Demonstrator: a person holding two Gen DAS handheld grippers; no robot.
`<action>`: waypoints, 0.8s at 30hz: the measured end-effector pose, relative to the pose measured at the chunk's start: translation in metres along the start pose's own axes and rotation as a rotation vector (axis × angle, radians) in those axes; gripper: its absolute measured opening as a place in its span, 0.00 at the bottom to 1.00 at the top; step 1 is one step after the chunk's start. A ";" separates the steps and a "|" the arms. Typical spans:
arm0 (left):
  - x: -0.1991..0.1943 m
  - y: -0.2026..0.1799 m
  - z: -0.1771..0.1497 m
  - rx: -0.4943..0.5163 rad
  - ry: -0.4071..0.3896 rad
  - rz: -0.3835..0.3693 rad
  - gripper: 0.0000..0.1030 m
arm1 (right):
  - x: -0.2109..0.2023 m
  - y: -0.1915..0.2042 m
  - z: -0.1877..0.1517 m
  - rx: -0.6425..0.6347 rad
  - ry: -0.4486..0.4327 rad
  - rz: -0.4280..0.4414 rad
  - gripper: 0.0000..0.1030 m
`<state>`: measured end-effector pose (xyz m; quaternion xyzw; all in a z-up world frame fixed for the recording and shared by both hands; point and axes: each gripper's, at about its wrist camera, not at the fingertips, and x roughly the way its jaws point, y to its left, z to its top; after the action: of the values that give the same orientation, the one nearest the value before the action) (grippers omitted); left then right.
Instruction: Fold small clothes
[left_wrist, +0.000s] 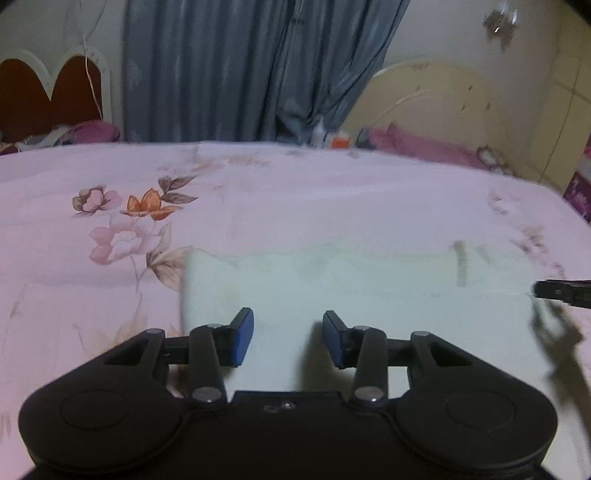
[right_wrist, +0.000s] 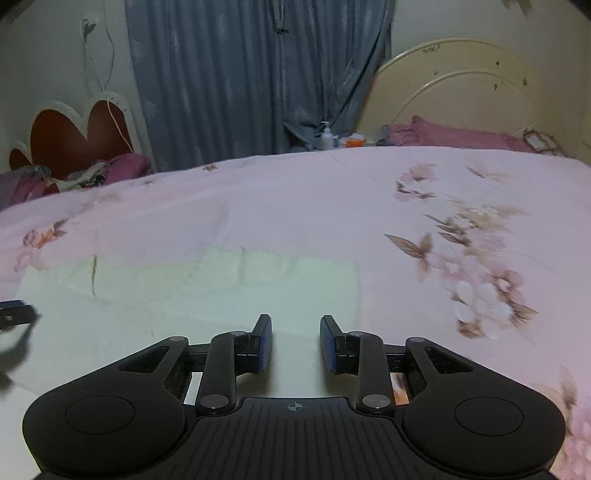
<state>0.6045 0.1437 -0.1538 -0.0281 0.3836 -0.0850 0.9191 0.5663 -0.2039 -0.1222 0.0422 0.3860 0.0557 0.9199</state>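
Honestly, with my left gripper (left_wrist: 288, 338) and right gripper (right_wrist: 295, 343) both released above the pale folded garment (left_wrist: 369, 295), its loose upper-edge layers could spring open on the soft bed (left_wrist: 258, 192).

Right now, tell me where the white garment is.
The white garment lies flat on the floral bedsheet, directly beneath both tools, nearer the bed's front edge than the curtain.

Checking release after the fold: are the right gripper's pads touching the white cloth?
Apart. In the right wrist view the right gripper stands open, its blue pads spread with a clear gap and no fabric pinched; the white cloth lies flat on the bedsheet.
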 end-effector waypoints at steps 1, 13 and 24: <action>0.008 0.009 0.003 -0.006 0.001 0.019 0.41 | 0.005 0.001 0.002 -0.008 0.006 -0.013 0.29; -0.007 -0.012 0.004 0.023 -0.077 0.011 0.51 | -0.002 0.046 0.002 -0.029 0.001 0.100 0.29; 0.002 0.007 -0.008 0.058 -0.020 0.088 0.66 | 0.024 0.071 0.000 -0.085 0.019 -0.001 0.29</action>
<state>0.6015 0.1504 -0.1615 0.0144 0.3727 -0.0552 0.9262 0.5779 -0.1304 -0.1309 0.0025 0.3918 0.0721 0.9172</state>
